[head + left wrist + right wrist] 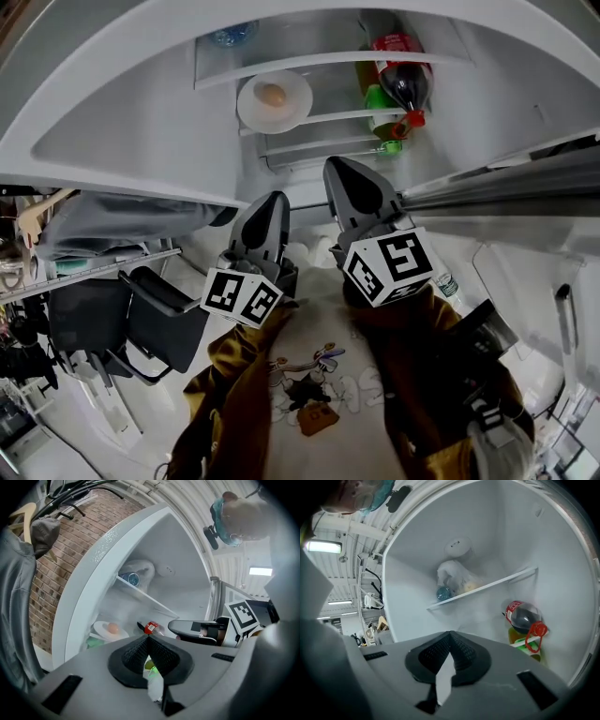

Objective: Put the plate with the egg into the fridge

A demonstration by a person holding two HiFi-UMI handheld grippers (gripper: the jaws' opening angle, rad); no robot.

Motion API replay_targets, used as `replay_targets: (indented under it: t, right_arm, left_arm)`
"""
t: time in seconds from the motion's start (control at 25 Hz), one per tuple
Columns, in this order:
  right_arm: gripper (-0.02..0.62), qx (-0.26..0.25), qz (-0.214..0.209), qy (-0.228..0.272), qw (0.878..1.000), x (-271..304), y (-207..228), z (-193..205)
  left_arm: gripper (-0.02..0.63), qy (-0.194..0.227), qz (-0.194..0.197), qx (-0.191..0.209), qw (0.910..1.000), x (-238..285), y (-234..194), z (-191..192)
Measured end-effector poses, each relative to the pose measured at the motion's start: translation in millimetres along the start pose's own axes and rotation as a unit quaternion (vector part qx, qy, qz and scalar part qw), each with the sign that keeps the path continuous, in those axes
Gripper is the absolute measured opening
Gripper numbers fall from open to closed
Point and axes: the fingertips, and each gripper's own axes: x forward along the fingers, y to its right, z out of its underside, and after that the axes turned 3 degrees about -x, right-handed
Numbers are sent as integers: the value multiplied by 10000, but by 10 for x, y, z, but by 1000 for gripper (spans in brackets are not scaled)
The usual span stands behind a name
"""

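The white plate (286, 105) with a brown egg (273, 95) rests on a middle shelf inside the open fridge (141, 131). From the left gripper view the plate (101, 631) lies low at the left, with the egg (112, 628) on it. My left gripper (273, 199) is shut and empty, below the plate and outside the fridge opening. My right gripper (339, 167) is shut with nothing in it, just right of the left one. Its closed jaws (451, 633) face the fridge's right side.
A cola bottle (403, 80) lies on its side over a green bottle (379, 101) right of the plate. A blue-capped water bottle (443, 593) lies on the upper shelf (487, 588). The fridge door (506, 187) stands open at right. Black chairs (122, 319) stand left.
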Motion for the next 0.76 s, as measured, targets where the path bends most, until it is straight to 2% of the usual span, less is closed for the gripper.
replay_targets:
  t: [0.32, 0.76]
  right_arm:
    - [6, -26, 33, -172, 9998, -34, 13, 51]
    - [6, -263, 334, -278, 9987, -77, 170, 114]
  left_arm:
    - [6, -44, 72, -2, 10000, 38, 59, 34]
    - [7, -100, 97, -80, 9999, 76, 52, 86]
